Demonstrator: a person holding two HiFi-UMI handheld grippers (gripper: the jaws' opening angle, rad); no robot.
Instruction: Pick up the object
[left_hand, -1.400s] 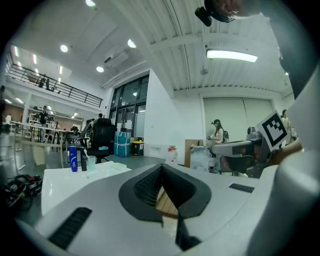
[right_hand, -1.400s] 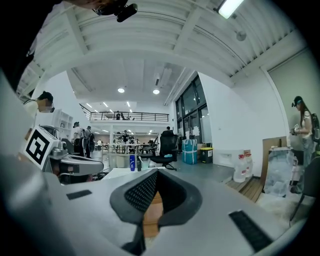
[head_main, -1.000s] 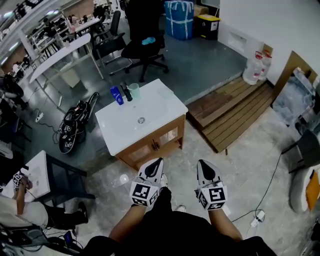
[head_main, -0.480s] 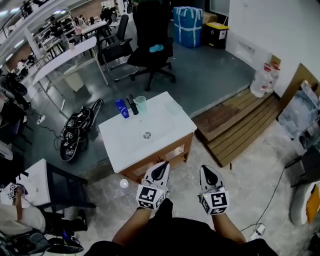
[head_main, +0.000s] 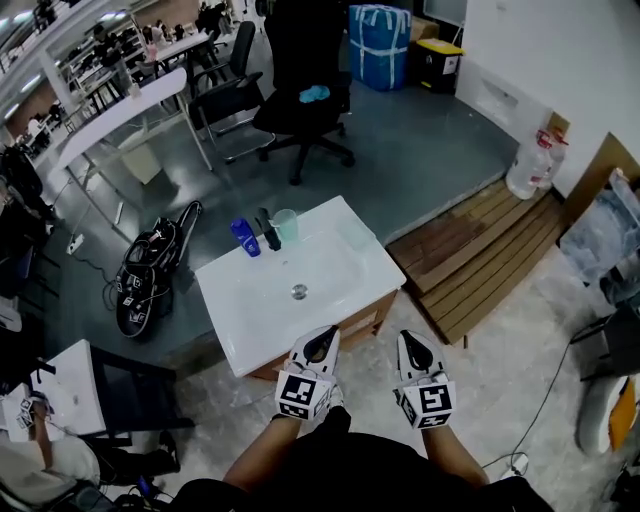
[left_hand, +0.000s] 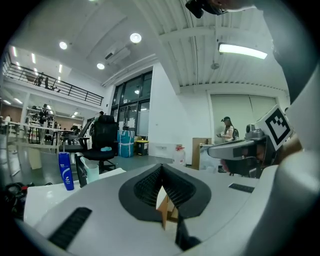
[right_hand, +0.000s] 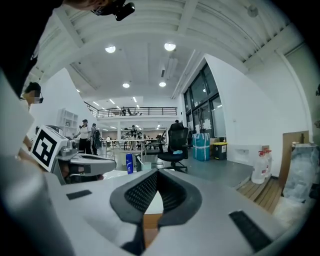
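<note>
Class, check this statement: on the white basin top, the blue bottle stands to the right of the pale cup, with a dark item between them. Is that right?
Not quite. The head view shows the blue bottle standing to the left of the pale cup, not the right. The dark item is between them, and all three are on the white basin top.

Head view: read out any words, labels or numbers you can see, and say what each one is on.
No text is readable.
Blue bottle: white label, too small to read.
Water jugs: red labels, too small to read.
Marker cubes: black-and-white square patterns, no words.
</note>
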